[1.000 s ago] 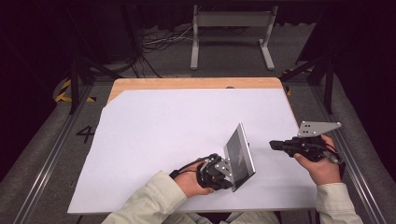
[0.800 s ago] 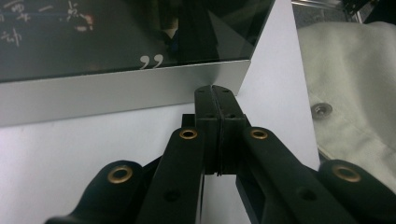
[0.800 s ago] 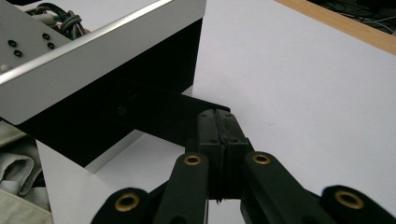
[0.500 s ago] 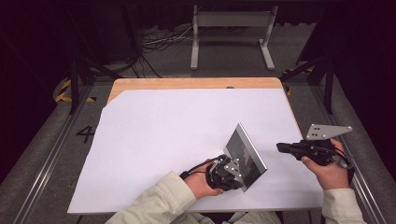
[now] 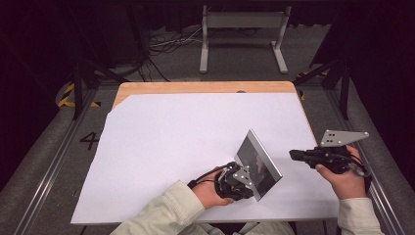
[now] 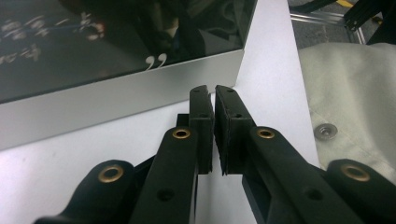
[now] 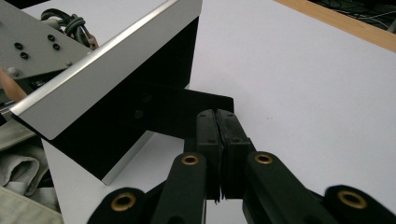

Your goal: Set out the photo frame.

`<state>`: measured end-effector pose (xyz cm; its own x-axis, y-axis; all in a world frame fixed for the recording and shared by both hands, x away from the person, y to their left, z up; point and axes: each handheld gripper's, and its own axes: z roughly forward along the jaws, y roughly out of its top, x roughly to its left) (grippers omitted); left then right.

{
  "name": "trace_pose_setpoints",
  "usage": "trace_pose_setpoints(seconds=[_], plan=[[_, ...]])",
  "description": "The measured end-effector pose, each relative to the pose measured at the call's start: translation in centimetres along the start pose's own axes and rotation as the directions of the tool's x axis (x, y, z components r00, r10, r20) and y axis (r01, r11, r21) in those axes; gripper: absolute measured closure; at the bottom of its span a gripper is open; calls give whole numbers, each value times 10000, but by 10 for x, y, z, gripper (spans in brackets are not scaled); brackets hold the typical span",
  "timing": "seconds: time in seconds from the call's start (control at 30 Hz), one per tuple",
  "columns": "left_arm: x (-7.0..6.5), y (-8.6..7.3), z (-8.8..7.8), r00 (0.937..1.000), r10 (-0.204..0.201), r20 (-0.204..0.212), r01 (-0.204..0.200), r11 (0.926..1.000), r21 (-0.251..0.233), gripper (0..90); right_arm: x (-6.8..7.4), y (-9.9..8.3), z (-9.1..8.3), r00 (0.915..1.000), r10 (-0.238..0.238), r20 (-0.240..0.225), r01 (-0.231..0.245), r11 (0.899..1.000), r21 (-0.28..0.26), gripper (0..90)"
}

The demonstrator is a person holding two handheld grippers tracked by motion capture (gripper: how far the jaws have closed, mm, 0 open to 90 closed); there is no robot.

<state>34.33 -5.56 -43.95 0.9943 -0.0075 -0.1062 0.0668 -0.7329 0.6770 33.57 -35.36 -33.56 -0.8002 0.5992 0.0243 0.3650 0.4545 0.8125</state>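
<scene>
The picture frame [image 5: 258, 163] has a brushed silver rim and a dark, glossy glass face that mirrors faint white marks; its back and prop stand [image 7: 187, 112] are matt black. The left gripper [image 6: 214, 112] and the right gripper [image 7: 218, 130] are black, with small brass-coloured rivets at the joints, and the right one carries a pale grey plate [image 5: 342, 137] dotted with dark holes. The table [image 5: 205, 87] is light wood under a plain white sheet [image 5: 186, 137]. The person's sleeves [image 5: 161, 213] are cream. The floor [image 5: 44, 161] is grey with yellow-and-black striped tape [image 5: 66, 95].
</scene>
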Motion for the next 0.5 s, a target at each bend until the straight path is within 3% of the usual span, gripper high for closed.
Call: trace_pose_setpoints(seconds=[0.3, 0.5], plan=[[6, -8, -14, 9996, -81, -259, 81, 10000, -14, 850, 3, 7, -2, 9990, 395, -219, -389, 9989, 244, 855], [11, -15, -26, 9982, -345, -484, 338, 9993, -145, 845, 9, 14, -2, 9987, 471, -197, -464, 9983, 356, 830]])
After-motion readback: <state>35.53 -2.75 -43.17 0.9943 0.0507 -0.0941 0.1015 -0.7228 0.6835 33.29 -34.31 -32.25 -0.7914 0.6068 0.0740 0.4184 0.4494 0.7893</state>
